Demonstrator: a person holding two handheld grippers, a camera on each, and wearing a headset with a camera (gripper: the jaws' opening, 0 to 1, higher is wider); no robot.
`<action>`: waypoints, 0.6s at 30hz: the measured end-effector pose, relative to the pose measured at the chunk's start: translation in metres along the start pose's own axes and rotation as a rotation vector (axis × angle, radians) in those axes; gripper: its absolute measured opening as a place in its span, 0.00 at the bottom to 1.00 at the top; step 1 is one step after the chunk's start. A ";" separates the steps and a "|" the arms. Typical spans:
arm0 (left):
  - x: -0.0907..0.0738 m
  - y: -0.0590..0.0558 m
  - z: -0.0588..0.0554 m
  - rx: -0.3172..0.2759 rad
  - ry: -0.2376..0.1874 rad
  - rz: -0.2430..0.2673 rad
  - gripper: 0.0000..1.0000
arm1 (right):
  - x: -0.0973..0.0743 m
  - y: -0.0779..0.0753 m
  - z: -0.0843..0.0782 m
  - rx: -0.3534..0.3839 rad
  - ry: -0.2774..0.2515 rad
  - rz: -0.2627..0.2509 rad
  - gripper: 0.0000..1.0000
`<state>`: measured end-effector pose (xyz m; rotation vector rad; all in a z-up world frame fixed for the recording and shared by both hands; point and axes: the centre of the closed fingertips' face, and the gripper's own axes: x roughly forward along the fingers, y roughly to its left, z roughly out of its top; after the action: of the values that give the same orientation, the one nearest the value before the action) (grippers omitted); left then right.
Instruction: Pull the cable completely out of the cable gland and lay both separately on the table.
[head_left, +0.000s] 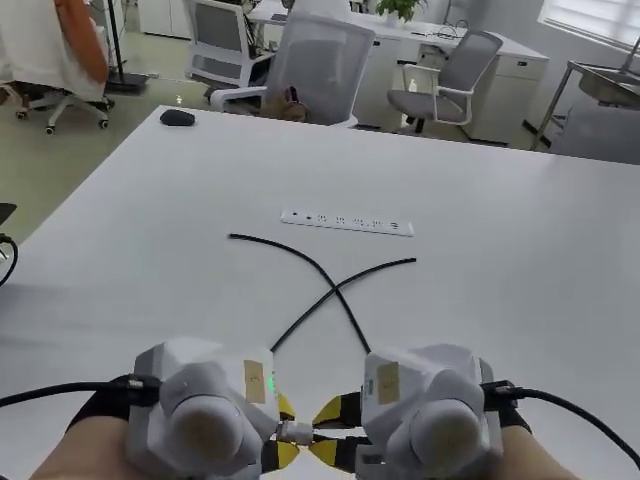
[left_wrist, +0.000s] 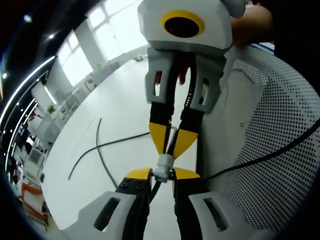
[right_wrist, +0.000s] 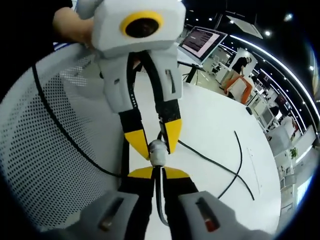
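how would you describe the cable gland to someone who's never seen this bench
Start at the near edge of the white table, where the left gripper and right gripper meet tip to tip. The gland is the small pale stub between their yellow jaw tips, unlike the thin black cable crossing behind it and the flat power strip farther back.

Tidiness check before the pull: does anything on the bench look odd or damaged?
Nothing looks damaged. The one untidy thing is that the black cables cross in an X on the table, just this side of the power strip.
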<state>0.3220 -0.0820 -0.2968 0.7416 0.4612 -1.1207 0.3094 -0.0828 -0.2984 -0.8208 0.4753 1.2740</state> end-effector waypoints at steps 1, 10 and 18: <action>0.003 0.002 -0.003 -0.004 0.003 -0.003 0.18 | 0.001 0.000 0.000 0.012 -0.002 -0.003 0.03; 0.007 0.005 -0.008 -0.007 0.012 0.003 0.17 | 0.002 -0.001 -0.003 0.067 -0.029 -0.016 0.03; 0.002 0.002 -0.009 -0.016 0.037 0.017 0.17 | -0.001 -0.002 -0.014 0.163 -0.017 -0.016 0.03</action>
<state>0.3247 -0.0761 -0.3036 0.7516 0.4942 -1.0880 0.3128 -0.0942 -0.3055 -0.6752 0.5504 1.2093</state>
